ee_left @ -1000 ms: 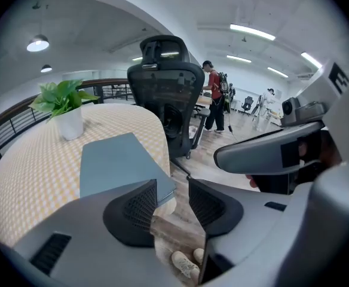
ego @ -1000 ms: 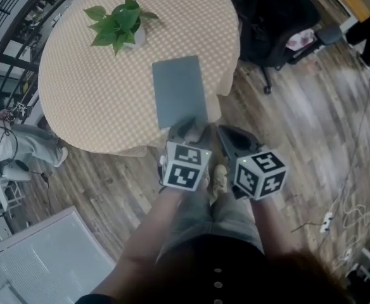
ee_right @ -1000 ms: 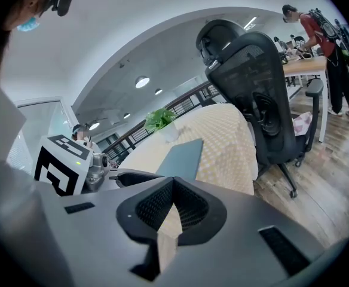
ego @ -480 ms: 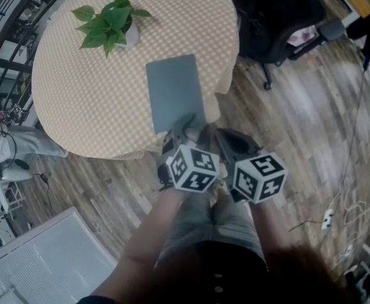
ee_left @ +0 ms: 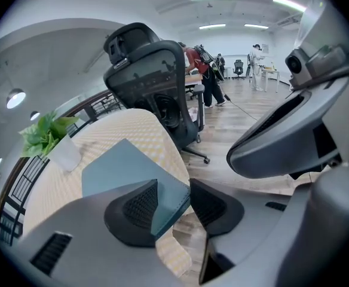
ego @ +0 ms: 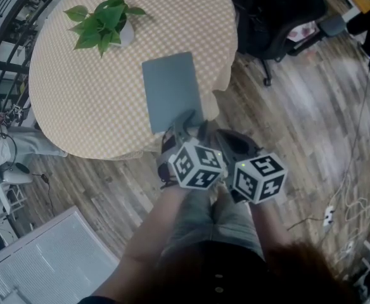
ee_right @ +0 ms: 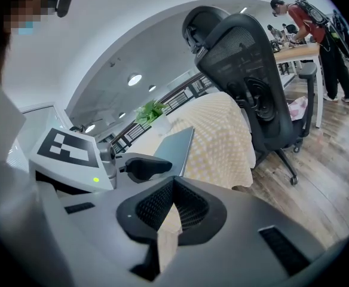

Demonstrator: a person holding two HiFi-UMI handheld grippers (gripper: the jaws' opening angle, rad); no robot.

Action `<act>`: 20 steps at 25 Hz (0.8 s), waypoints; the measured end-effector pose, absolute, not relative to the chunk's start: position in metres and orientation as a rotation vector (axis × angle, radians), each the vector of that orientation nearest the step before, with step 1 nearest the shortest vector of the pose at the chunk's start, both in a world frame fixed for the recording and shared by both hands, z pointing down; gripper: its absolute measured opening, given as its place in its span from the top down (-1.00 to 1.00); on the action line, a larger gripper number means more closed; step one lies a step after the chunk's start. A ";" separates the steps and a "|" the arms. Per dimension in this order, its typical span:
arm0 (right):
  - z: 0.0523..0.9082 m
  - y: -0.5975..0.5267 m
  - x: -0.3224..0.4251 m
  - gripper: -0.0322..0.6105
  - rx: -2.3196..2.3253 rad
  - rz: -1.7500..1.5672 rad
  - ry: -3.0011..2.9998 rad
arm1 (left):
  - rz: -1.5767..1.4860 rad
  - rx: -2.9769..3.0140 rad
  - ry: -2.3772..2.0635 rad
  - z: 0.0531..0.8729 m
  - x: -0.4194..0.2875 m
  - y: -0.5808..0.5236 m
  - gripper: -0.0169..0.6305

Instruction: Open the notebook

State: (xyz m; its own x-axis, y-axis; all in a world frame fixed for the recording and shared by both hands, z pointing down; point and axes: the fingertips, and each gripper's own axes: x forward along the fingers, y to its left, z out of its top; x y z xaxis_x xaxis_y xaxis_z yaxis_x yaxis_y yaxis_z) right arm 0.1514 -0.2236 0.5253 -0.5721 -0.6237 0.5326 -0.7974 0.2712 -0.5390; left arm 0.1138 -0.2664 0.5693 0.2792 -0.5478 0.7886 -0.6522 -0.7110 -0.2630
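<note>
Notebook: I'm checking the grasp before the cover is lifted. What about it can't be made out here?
Head view: near edge of the notebook hidden under the left gripper and its marker cube.
Left gripper view: one finger covers part of the near corner; whether the fingers straddle the cover alone or the whole book is unclear.
Right gripper view: the left gripper hides the notebook's near end.
</note>
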 end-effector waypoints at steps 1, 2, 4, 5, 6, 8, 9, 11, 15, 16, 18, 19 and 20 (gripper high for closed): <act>0.526 -0.223 0.152 0.87 1.326 1.190 -2.323 | 1.431 2.415 -1.140 0.570 0.113 -0.267 0.41; 0.527 -0.223 0.153 0.87 1.327 1.194 -2.321 | 1.444 2.410 -1.136 0.571 0.113 -0.267 0.41; 0.528 -0.223 0.154 0.87 1.328 1.199 -2.319 | 1.474 2.410 -1.131 0.572 0.114 -0.267 0.41; 0.528 -0.223 0.154 0.87 1.328 1.201 -2.319 | 1.488 2.411 -1.129 0.573 0.114 -0.267 0.41; 0.528 -0.224 0.155 0.87 1.330 1.205 -2.320 | 1.499 2.413 -1.126 0.574 0.114 -0.267 0.42; 0.528 -0.225 0.158 0.87 1.342 1.221 -2.320 | 1.514 2.417 -1.123 0.574 0.114 -0.266 0.42; 0.527 -0.226 0.160 0.87 1.352 1.233 -2.320 | 1.523 2.422 -1.120 0.574 0.114 -0.266 0.42; 0.526 -0.228 0.165 0.87 1.371 1.258 -2.322 | 1.549 2.437 -1.110 0.573 0.116 -0.265 0.45; 0.525 -0.229 0.170 0.87 1.377 1.323 -2.342 | 1.493 2.433 -1.082 0.571 0.116 -0.264 0.56; 0.525 -0.229 0.171 0.87 1.379 1.335 -2.343 | 1.472 2.428 -1.077 0.570 0.116 -0.263 0.59; 0.526 -0.229 0.172 0.87 1.382 1.348 -2.341 | 1.459 2.430 -1.073 0.569 0.116 -0.263 0.64; 0.526 -0.229 0.172 0.87 1.381 1.353 -2.341 | 1.458 2.433 -1.073 0.569 0.116 -0.263 0.67; 0.526 -0.228 0.171 0.87 1.378 1.357 -2.342 | 1.451 2.432 -1.070 0.568 0.116 -0.262 0.70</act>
